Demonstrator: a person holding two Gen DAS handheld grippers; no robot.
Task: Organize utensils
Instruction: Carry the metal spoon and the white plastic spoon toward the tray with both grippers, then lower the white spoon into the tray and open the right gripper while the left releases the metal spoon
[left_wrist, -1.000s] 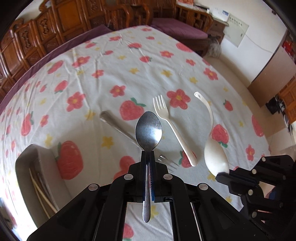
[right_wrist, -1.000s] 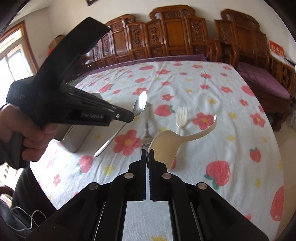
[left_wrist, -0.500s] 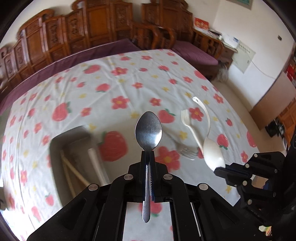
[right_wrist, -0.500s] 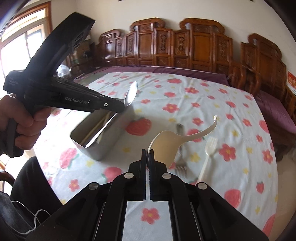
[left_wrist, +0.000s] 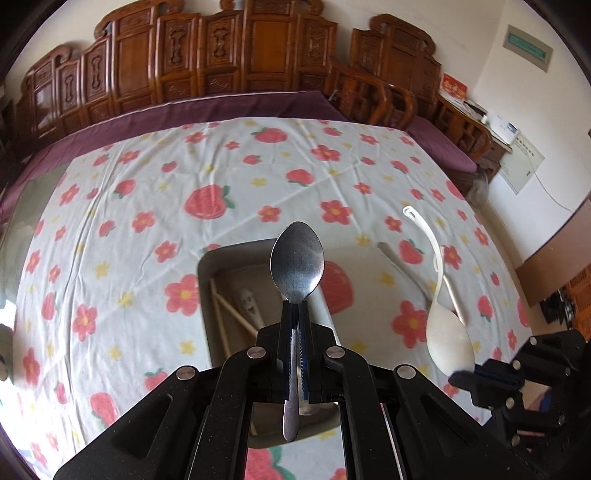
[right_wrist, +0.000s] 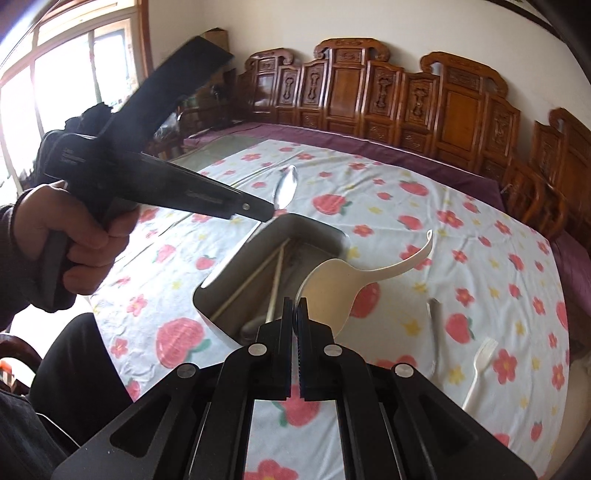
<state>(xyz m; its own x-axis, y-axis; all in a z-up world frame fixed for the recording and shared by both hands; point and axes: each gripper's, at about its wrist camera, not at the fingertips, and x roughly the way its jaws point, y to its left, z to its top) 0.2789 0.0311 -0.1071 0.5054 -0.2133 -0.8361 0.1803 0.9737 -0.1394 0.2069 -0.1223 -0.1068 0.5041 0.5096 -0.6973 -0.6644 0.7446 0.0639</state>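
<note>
My left gripper is shut on a metal spoon, bowl up, held above the metal tray. It shows in the right wrist view with the spoon. My right gripper is shut on the bowl edge of a white plastic ladle-spoon, held above the tray's right side. The ladle-spoon and right gripper show at the right of the left wrist view. Chopsticks and a pale utensil lie in the tray.
A white plastic fork and a metal utensil handle lie on the strawberry tablecloth right of the tray. Carved wooden chairs line the far side. The table edge drops off at the right.
Both grippers have swung left with their spoons, from over the loose fork and utensils to over the metal tray. Both grips are unchanged.
</note>
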